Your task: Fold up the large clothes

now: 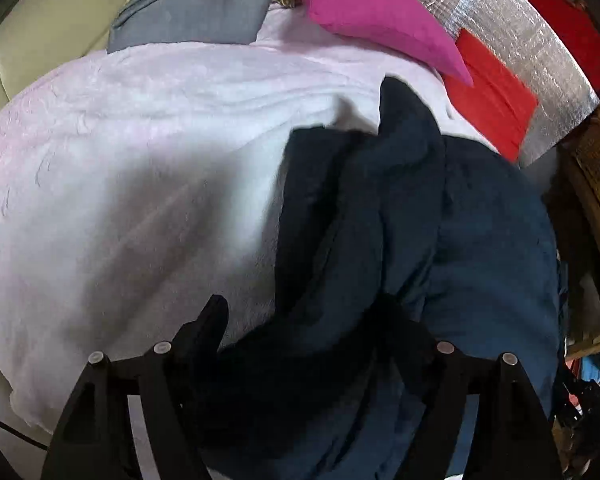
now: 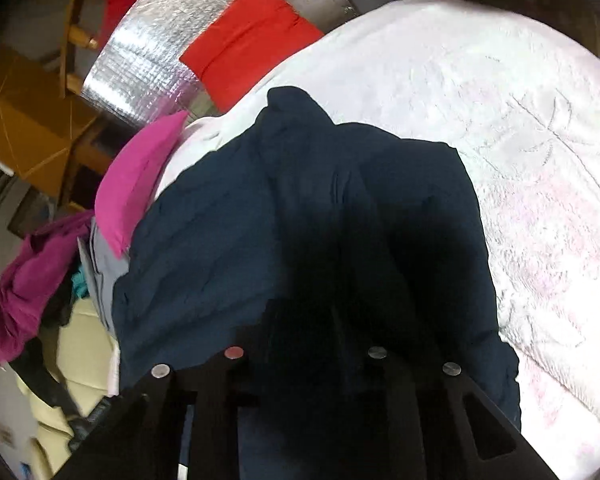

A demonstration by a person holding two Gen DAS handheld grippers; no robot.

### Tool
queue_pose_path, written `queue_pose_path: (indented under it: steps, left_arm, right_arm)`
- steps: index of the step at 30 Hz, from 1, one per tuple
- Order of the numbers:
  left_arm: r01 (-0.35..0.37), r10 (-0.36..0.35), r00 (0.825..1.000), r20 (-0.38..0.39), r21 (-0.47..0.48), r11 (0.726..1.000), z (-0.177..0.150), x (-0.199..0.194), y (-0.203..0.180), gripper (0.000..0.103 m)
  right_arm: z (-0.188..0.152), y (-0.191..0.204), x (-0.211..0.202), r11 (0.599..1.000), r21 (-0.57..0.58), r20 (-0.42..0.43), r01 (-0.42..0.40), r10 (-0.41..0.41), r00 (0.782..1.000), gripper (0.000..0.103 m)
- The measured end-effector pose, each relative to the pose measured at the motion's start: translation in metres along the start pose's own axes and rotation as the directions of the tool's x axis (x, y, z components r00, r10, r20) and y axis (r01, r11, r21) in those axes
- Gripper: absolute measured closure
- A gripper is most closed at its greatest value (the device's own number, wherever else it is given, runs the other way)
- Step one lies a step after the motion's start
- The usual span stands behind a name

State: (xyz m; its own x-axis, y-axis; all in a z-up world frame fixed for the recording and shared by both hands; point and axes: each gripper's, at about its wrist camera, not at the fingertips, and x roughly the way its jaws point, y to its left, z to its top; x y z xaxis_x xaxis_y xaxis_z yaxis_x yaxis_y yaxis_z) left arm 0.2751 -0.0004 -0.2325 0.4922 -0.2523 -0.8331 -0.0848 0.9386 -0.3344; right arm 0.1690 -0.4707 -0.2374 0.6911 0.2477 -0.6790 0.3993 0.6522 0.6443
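Dark navy garment [image 1: 400, 208] lies bunched on the pale pink blanket [image 1: 140, 140]. Left claw [image 1: 312, 320]: spread wide, cloth between the fingers, grip unclear. Right claw [image 2: 304, 320]: narrowed, buried in navy folds, hold unclear. Bare blanket spreads beyond the garment's edge.

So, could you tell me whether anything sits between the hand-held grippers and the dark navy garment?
Nothing visible does. The dark navy garment lies bunched on the pale pink blanket, its cloth running right up between the fingers of both hand-held grippers.
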Motion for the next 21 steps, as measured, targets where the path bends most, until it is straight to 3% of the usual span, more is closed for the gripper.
queue_pose_path:
  steps: [2, 5, 10, 13, 16, 18, 21]
  left_arm:
    - [-0.023, 0.022, 0.999, 0.047, 0.018, 1.000, 0.010, -0.009, -0.007, 0.027]
    - [0.016, -0.020, 0.992, 0.121, 0.036, 0.999, 0.032, -0.017, -0.027, 0.027]
    - [0.000, -0.013, 0.990, 0.139, 0.096, 0.995, 0.073, 0.000, -0.069, 0.027]
    - [0.002, -0.011, 0.995, 0.102, 0.088, 0.996, 0.090, 0.027, -0.080, 0.027]
    - [-0.083, 0.079, 0.996, 0.041, 0.099, 0.992, 0.088, 0.057, -0.081, 0.027]
    - [-0.091, 0.091, 0.996, 0.003, 0.093, 0.991, 0.089, 0.071, -0.076, 0.024]
    - [-0.088, 0.086, 0.996, 0.025, 0.093, 0.992, 0.094, 0.066, -0.078, 0.024]
  right_arm:
    - [0.006, 0.009, -0.006, 1.000, -0.010, 0.038, -0.027, 0.027, 0.999, 0.072]
    - [0.029, 0.025, -0.006, 0.998, -0.033, 0.090, -0.048, 0.050, 0.995, 0.072]
    - [0.071, 0.052, 0.020, 0.996, -0.064, 0.141, -0.055, 0.063, 0.988, 0.072]
    - [0.087, 0.058, 0.043, 0.997, -0.047, 0.123, -0.059, 0.064, 0.990, 0.072]
    - [0.098, 0.049, 0.079, 0.999, -0.020, 0.067, 0.030, -0.029, 0.997, 0.073]
    - [0.100, 0.035, 0.100, 0.999, 0.030, 0.016, 0.022, -0.023, 1.000, 0.073]
    - [0.098, 0.049, 0.090, 0.999, 0.004, 0.045, 0.044, -0.045, 0.998, 0.071]
